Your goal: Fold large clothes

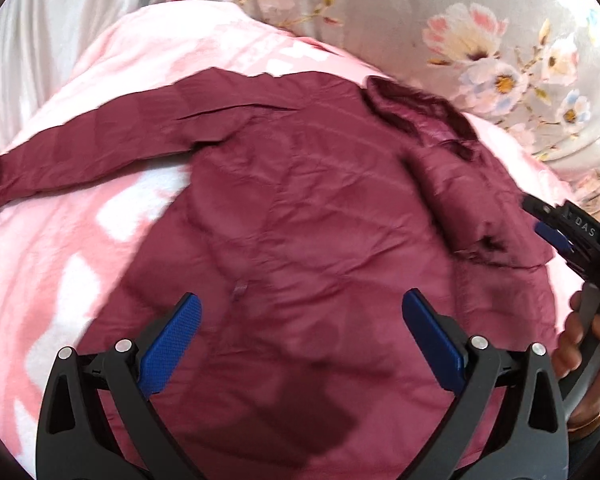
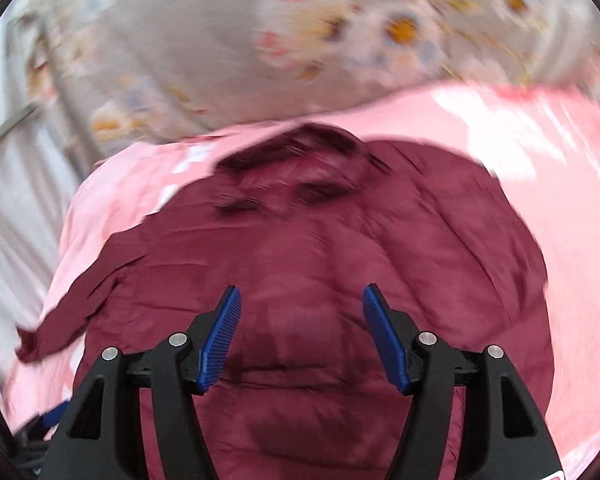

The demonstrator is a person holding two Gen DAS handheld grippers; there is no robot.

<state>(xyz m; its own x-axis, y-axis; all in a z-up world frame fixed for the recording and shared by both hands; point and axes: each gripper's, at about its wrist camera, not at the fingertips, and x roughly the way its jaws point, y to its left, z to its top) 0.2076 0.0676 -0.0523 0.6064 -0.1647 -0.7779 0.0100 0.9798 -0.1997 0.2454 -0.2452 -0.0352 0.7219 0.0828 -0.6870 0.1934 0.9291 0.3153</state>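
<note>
A large maroon shirt [image 1: 300, 208] lies flat on a pink and white bedsheet [image 1: 60, 240]. Its collar [image 1: 420, 108] is at the far right; one long sleeve [image 1: 100, 140] stretches out to the left. The other sleeve [image 1: 468, 200] is folded in over the body on the right. My left gripper [image 1: 300, 312] is open and empty above the shirt's lower body. My right gripper [image 2: 302, 312] is open and empty above the shirt [image 2: 320, 248], with the collar [image 2: 300, 152] ahead of it. The right gripper also shows at the right edge of the left wrist view [image 1: 560, 232].
A grey floral quilt [image 1: 440, 20] lies behind the shirt and also shows in the right wrist view [image 2: 220, 40]. A pale curtain or sheet [image 1: 40, 40] hangs at the far left. The pink bedsheet [image 2: 560, 200] extends to the right of the shirt.
</note>
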